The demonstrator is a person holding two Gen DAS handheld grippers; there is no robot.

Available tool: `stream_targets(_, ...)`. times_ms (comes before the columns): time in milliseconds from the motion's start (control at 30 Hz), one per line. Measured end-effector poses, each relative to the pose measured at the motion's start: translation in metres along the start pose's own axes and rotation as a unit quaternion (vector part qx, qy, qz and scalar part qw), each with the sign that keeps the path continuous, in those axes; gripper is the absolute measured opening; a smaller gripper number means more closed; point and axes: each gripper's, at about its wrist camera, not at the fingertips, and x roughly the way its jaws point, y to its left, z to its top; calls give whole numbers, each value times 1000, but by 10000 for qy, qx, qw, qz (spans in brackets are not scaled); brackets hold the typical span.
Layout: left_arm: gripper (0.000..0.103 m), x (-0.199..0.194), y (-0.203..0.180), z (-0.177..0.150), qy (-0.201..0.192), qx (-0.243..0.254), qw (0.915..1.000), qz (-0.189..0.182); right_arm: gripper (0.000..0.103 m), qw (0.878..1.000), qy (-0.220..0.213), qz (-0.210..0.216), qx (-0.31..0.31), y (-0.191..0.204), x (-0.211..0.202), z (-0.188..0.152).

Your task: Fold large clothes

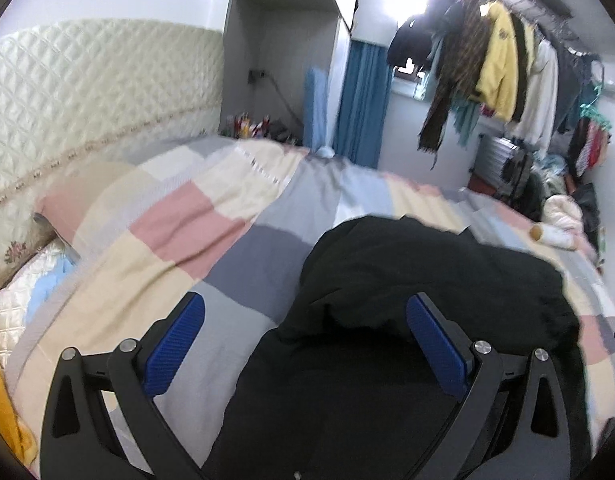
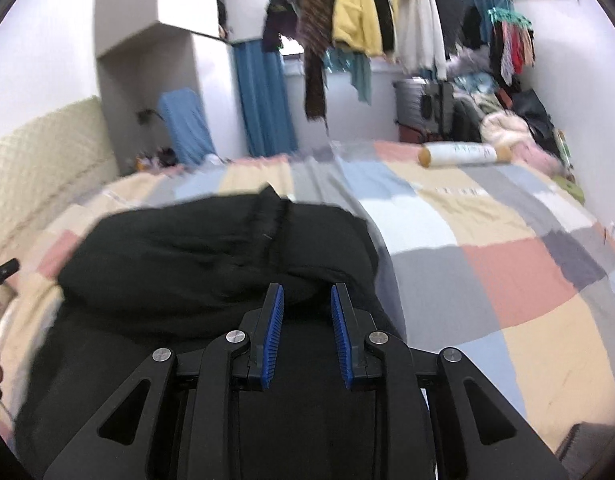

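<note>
A large black garment (image 1: 419, 276) lies bunched on the patchwork bedspread (image 1: 195, 216); it also shows in the right wrist view (image 2: 211, 248). My left gripper (image 1: 305, 304) is wide open above the garment's left edge, its blue pads (image 1: 175, 344) apart and holding nothing. My right gripper (image 2: 307, 292) hovers over the garment's near fold with its jaws a narrow gap apart, nothing between the blue pads (image 2: 273, 320).
A quilted cream headboard (image 1: 87, 92) stands at the left. A white roll (image 2: 463, 154) lies on the bed's far side. Clothes hang on a rack (image 2: 387, 4) by the far wall, with bags and piles (image 2: 503, 120) beneath. A blue curtain (image 2: 263, 100) hangs behind.
</note>
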Motion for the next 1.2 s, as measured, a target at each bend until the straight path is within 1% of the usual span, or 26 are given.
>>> stream_targets(100, 101, -37, -1, 12, -110, -113, 9997, -182, 21, 9996, -222, 146, 43, 7, -38, 12)
stream_targets(167, 101, -66, -5, 21, -283, -78, 9993, -251, 21, 9991, -338, 237, 83, 11, -62, 22)
stream_targets(267, 101, -109, -9, 36, -423, -66, 9985, -345, 21, 9975, -573, 397, 67, 22, -102, 39)
stream_targets(300, 101, -125, -11, 41, -500, -45, 9978, -426, 21, 9969, -644, 456, 68, 23, -112, 44)
stream_targets(367, 101, -154, -15, 46, -663, 49, 9967, -460, 21, 9949, -809, 603, 51, 29, -140, 55)
stream_targets(467, 101, -209, -23, 54, -920, 231, 9941, -531, 21, 9921, -972, 796, 25, 35, -175, 62)
stream_targets(567, 101, -249, -21, 53, -975, 300, 9924, -683, 21, 9895, -1024, 1024, -5, 37, -209, 63)
stream_targets(600, 101, -255, -20, 52, -959, 307, 9924, -708, 22, 9890, -1006, 1080, 11, 36, -215, 62)
stream_targets(667, 101, -272, -16, 46, -860, 334, 9921, -847, 22, 9872, -842, 1342, 199, 31, -229, 58)
stream_targets(700, 101, -279, -13, 40, -755, 364, 9920, -943, 22, 9871, -755, 1390, 259, 29, -232, 55)
stream_targets(800, 101, -286, -4, 26, -491, 402, 9917, -1118, 22, 9851, -419, 1630, 364, 19, -238, 40)
stream_targets(867, 101, -286, 5, 13, -216, 388, 9912, -1243, 22, 9837, -117, 1736, 454, 10, -237, 27)
stream_targets(900, 101, -278, 12, 5, 22, 323, 9907, -1322, 22, 9831, 17, 1761, 498, 6, -236, 20)
stream_targets(933, 101, -275, 16, -1, 168, 263, 9901, -1372, 23, 9824, 202, 1773, 559, 1, -232, 12)
stream_targets(1000, 101, -254, 30, -18, 665, 82, 9853, -1573, 24, 9782, 572, 1862, 724, -12, -224, -4)
stream_targets(1033, 101, -247, 34, -23, 800, 61, 9847, -1548, 24, 9760, 743, 1889, 793, -17, -219, -11)
stream_targets(1067, 101, -236, 38, -32, 973, 58, 9852, -1408, 24, 9739, 908, 1900, 845, -22, -215, -19)
stream_targets(1100, 101, -229, 41, -37, 1082, 61, 9849, -1350, 24, 9709, 1126, 1913, 904, -28, -208, -27)
stream_targets(1200, 101, -193, 55, -57, 1685, -92, 9764, -1349, 25, 9595, 1743, 1943, 1057, -44, -183, -51)
